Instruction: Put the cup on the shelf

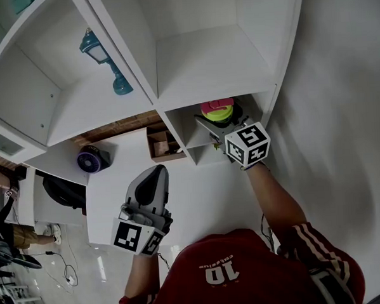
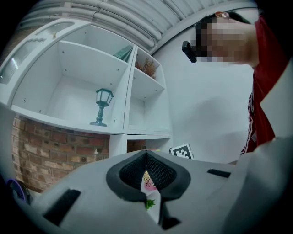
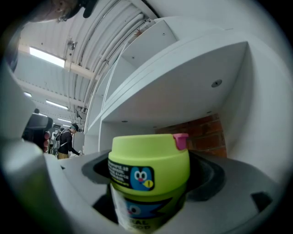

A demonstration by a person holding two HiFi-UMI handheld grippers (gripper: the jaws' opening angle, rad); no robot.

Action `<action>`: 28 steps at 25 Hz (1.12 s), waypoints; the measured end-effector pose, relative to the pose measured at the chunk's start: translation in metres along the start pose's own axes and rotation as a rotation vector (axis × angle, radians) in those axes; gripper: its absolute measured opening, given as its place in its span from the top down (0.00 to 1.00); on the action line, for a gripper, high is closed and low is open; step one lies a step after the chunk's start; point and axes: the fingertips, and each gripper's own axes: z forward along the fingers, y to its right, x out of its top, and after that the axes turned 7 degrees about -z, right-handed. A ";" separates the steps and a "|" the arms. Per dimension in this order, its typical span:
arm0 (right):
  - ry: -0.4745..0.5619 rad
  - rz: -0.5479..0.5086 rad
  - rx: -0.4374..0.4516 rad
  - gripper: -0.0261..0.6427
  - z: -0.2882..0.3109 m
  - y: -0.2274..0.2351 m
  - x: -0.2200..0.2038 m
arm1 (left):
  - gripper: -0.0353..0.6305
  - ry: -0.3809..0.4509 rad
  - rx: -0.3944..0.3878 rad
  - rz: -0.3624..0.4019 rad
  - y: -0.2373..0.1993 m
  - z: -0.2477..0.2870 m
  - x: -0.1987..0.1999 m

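Your right gripper [image 1: 221, 120] is clamped on the cup [image 3: 149, 157]: its two grey jaws press the sides of the lime-green body, just under the lid with the pink tab, and the cup stands upright between them. You hold it inside a low compartment of the white shelf [image 1: 173, 66], under a shelf board, with a brick wall [image 3: 206, 137] behind; whether its base touches the compartment floor cannot be made out. Your left gripper [image 2: 146, 157] hangs well apart from it, out in front of the shelf, jaws closed together with nothing in them. Higher up, a teal lantern [image 1: 102, 60] stands in another compartment.
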 end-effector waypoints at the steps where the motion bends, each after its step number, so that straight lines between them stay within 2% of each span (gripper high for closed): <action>1: -0.002 -0.002 0.003 0.30 0.003 0.002 -0.001 | 0.96 -0.003 0.002 0.002 -0.002 0.001 -0.001; 9: -0.008 -0.015 0.012 0.30 0.014 0.006 -0.007 | 0.97 -0.007 0.052 -0.016 -0.017 -0.006 -0.011; 14: 0.032 -0.014 0.011 0.29 0.012 0.007 -0.006 | 0.97 -0.004 0.071 -0.051 -0.022 -0.013 -0.016; 24: 0.030 -0.037 0.026 0.30 0.009 0.003 -0.008 | 0.96 -0.013 0.094 -0.046 -0.018 -0.027 -0.014; 28: 0.031 -0.033 0.020 0.25 0.007 0.002 -0.006 | 0.96 -0.028 0.096 -0.056 -0.020 -0.040 -0.017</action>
